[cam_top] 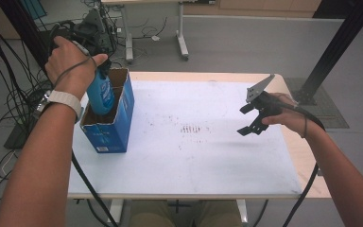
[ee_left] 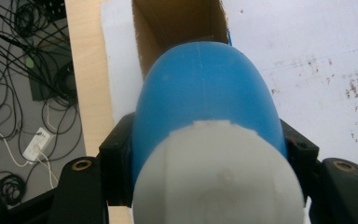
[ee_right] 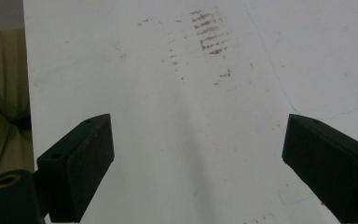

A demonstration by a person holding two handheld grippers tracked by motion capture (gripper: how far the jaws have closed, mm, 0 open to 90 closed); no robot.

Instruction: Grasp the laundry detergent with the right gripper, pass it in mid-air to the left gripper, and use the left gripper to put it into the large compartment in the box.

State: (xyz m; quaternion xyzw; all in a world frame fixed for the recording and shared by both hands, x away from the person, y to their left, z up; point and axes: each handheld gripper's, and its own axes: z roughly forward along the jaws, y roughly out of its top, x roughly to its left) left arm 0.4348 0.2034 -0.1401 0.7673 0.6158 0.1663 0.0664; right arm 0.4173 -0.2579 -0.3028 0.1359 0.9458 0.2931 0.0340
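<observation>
A blue bottle with a white cap hangs partly inside an open blue cardboard box at the table's left. My left gripper is shut on the bottle, its black jaws pressing both sides just below the cap, and it points down into the box's brown inside. The left hand holds it from above. Over the right part of the white table sheet, my right gripper hovers open, with its jaws wide apart and nothing between the pads.
The white sheet carries dark scuff marks near its middle. Bare wood shows along the table's right edge. Cables lie on the floor at the left, and a black post stands at the back right.
</observation>
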